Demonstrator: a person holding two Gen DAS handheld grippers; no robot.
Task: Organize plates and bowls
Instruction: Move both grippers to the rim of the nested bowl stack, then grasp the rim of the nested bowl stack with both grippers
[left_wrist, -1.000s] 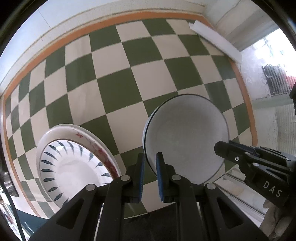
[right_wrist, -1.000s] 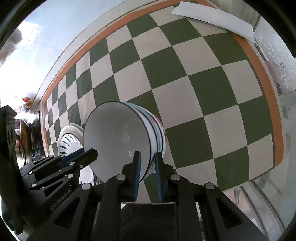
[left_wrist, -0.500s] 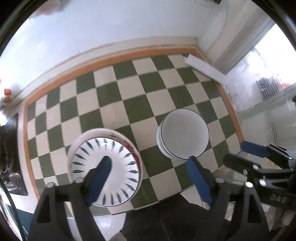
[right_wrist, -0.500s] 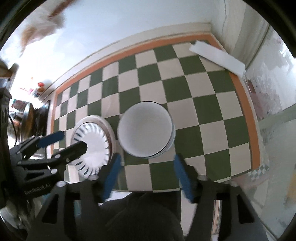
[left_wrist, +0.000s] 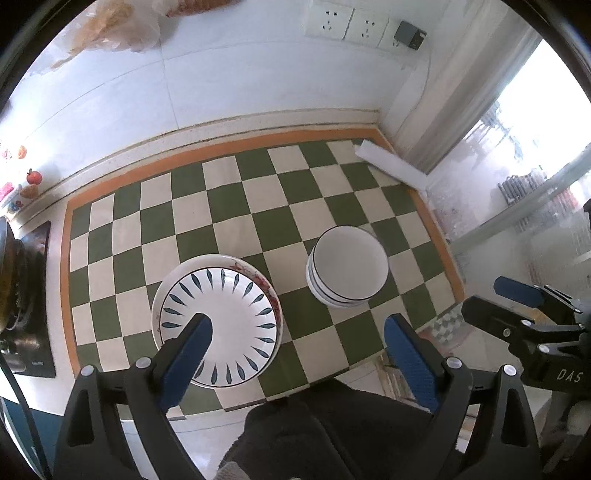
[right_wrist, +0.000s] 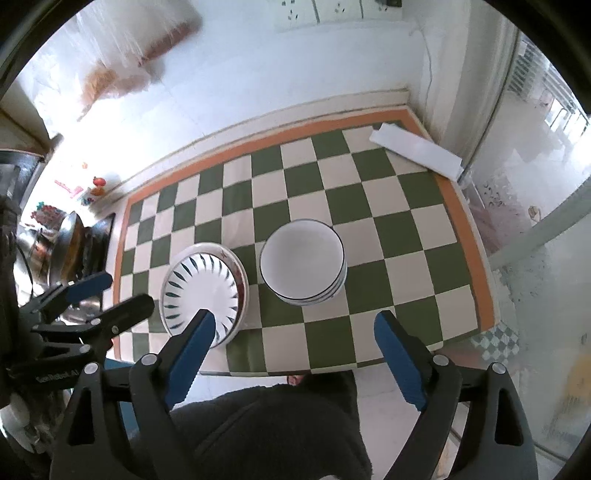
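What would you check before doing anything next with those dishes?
1. Left gripper free: ok, fingers wide apart, holding nothing.
2. Right gripper free: ok, also open and empty.
3. Bowls stacked: ok, nested in one pile on the checkered cloth.
4. Plates stacked: ok, leaf-pattern plate on top of a red-patterned one.
5. Piles apart: ok, a gap of cloth shows between them.
6. More dishes left to sort: cannot tell; none show on the cloth.
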